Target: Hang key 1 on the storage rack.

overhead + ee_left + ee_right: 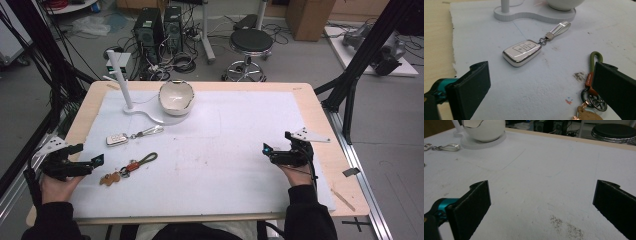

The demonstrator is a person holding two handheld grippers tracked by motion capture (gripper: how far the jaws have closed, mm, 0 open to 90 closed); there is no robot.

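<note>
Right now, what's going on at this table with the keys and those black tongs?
A person sits at the white-padded table with a pair of tongs in each hand. The left tongs are open, beside a key bunch on an olive-green cord loop, not touching it. A white car key fob with a silver strap lies just beyond. The right tongs are open over bare mat.

A lab or robotics workshop is showing here: two computer towers (161, 27) are standing on the grey floor among tangled cables (182, 62), a round stool (251, 41) is sitting behind the bench (320, 150), and black frame struts (367, 47) are flanking it.
</note>
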